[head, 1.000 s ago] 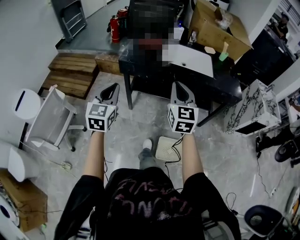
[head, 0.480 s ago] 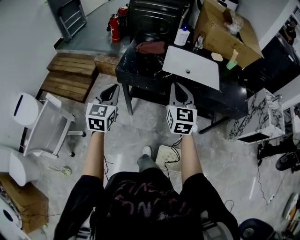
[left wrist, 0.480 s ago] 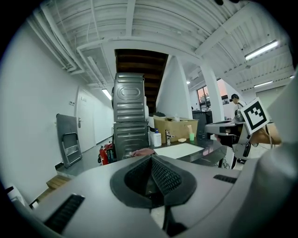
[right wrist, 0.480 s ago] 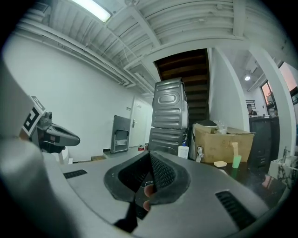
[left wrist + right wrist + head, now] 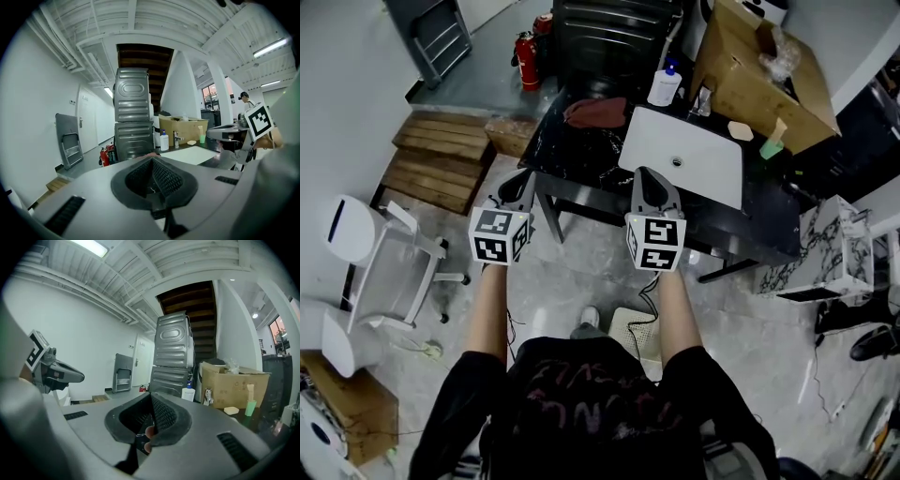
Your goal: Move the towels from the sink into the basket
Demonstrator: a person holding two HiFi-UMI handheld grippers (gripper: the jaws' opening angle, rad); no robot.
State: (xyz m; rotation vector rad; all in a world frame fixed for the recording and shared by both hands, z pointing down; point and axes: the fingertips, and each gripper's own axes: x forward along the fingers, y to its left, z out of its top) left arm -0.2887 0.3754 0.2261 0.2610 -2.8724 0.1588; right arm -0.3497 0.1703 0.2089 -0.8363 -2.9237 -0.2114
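Towel (image 5: pixel 595 112) on blk table (image 5: pixel 572 157), sink (image 5: pixel 684 159) beside, box (image 5: pixel 759 67) + btl (image 5: pixel 664 86) behind

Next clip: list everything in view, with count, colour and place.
crumpled dark red towel: one, on the table, left of the sink
white rectangular sink: one, set in the table top
black marbled table: one, ahead of the person
white bottle with blue cap: one, behind the sink
brown cardboard box: one, table's far right
red fire extinguishers: two, floor, far left
brown wooden pallets: a stack, floor, left
white chair: one, floor, left
white perforated item: one, floor by the feet
left gripper: grey, shut, empty
right gripper: grey, shut, empty
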